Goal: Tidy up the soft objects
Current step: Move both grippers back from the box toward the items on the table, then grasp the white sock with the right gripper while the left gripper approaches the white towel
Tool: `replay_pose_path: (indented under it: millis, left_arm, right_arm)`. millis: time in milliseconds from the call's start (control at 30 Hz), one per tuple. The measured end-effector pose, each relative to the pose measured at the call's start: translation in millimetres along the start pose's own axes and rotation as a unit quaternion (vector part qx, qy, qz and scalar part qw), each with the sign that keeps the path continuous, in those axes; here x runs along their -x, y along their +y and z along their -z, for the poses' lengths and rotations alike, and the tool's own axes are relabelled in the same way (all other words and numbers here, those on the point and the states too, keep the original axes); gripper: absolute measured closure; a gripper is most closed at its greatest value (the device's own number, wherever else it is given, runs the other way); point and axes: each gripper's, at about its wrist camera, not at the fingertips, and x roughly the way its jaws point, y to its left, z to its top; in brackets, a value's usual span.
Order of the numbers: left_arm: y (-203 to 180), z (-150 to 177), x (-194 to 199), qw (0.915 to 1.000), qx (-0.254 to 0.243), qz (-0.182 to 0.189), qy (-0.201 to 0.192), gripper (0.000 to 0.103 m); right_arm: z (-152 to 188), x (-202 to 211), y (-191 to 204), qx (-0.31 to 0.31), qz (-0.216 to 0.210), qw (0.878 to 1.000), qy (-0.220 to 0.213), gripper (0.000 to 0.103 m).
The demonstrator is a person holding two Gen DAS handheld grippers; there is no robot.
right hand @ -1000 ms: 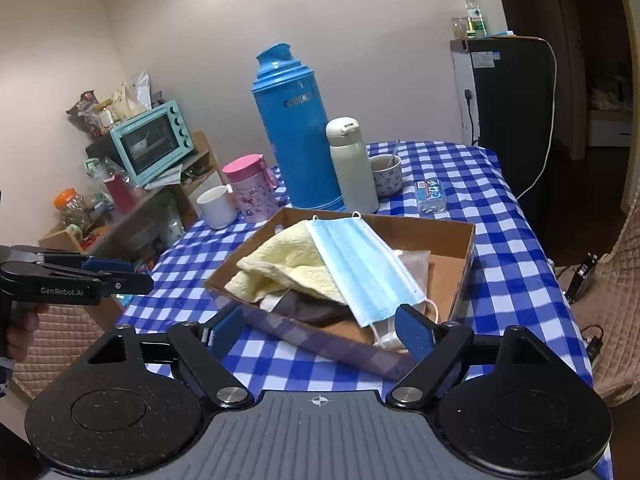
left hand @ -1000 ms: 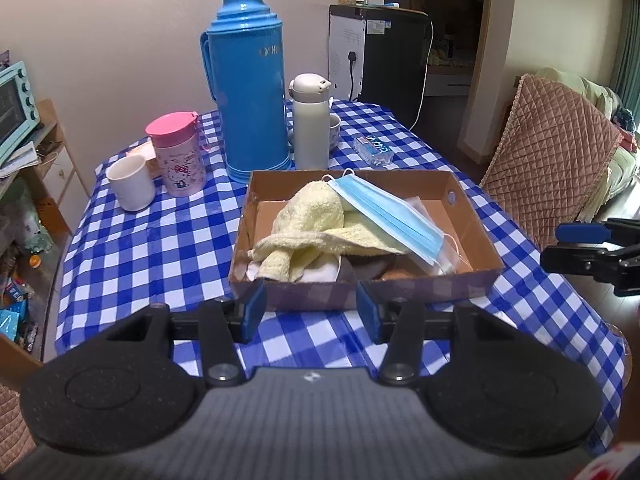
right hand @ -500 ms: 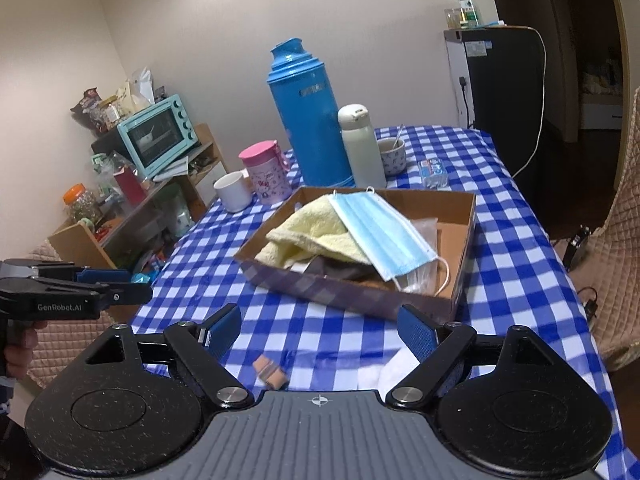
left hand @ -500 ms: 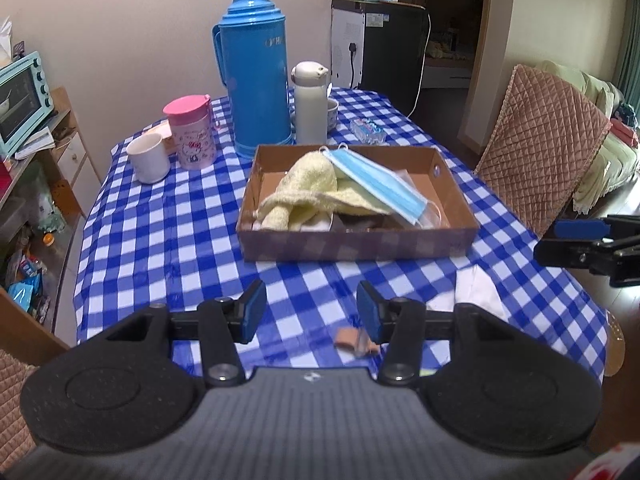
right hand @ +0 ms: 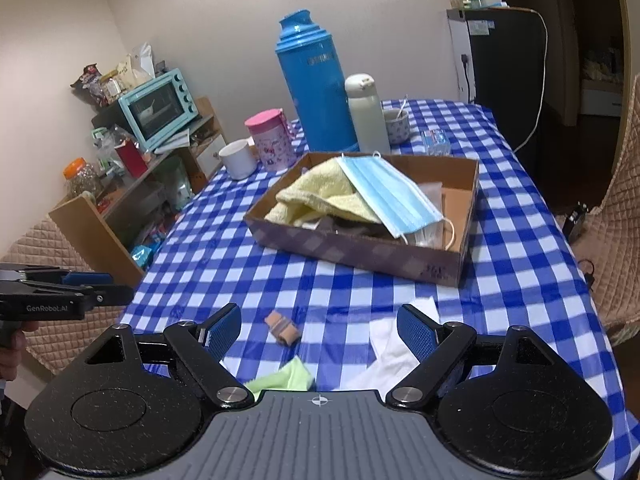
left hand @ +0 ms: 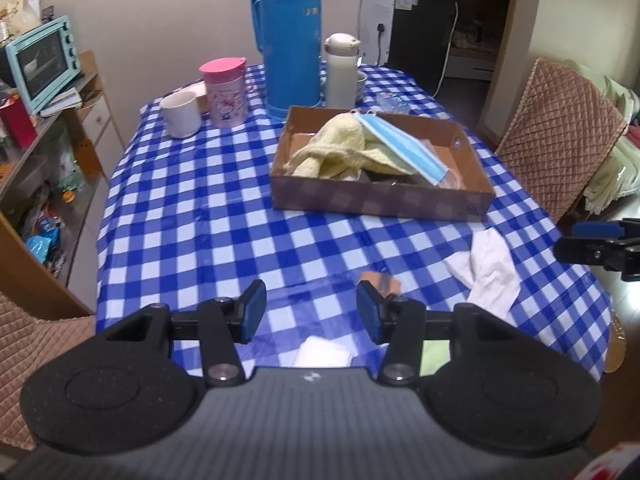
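Note:
A cardboard box (left hand: 380, 200) (right hand: 360, 254) on the blue checked table holds a yellow towel (left hand: 340, 148) (right hand: 320, 196) and a blue face mask (left hand: 400, 148) (right hand: 388, 196). Loose on the table near me lie a white cloth (left hand: 492, 268) (right hand: 396, 344), a small tan piece (left hand: 380, 280) (right hand: 282, 326), a green cloth (right hand: 284, 378) and a white item (left hand: 324, 354). My left gripper (left hand: 311, 312) is open and empty above the near table edge. My right gripper (right hand: 318, 330) is open and empty, wide apart, over the loose pieces.
A tall blue thermos (left hand: 290, 36), a white flask (left hand: 340, 68), a pink jug (left hand: 226, 92) and a white mug (left hand: 182, 114) stand behind the box. A quilted chair (left hand: 556, 132) is at the right, and shelves with a teal oven (left hand: 40, 60) at the left.
Both grippers have pulled back from the box toward the near table edge. The loose cloths and the tan piece have come into view. Both stay open.

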Motion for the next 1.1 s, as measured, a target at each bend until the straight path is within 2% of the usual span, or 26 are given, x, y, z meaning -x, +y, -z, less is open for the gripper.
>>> replay_pose_path:
  millis: [400, 833, 1100]
  left_arm:
    - [22.0, 33.2, 8.2, 0.9994, 0.008, -0.025, 0.023, 0.056]
    - [39.5, 62.1, 2.8, 0.998, 0.027, -0.038, 0.043, 0.056]
    - [39.2, 67.8, -7.7, 0.9969, 0.038, -0.046, 0.052, 0.056]
  right_arm:
    - [37.1, -1.5, -17.4, -0.04, 0.038, 0.997, 0.049, 0.019]
    - [63.1, -18.3, -27.8, -0.013, 0.065, 0.995, 0.073, 0.019]
    - [59.6, -31.6, -45.8, 0.022, 0.069, 0.996, 0.061, 0.019]
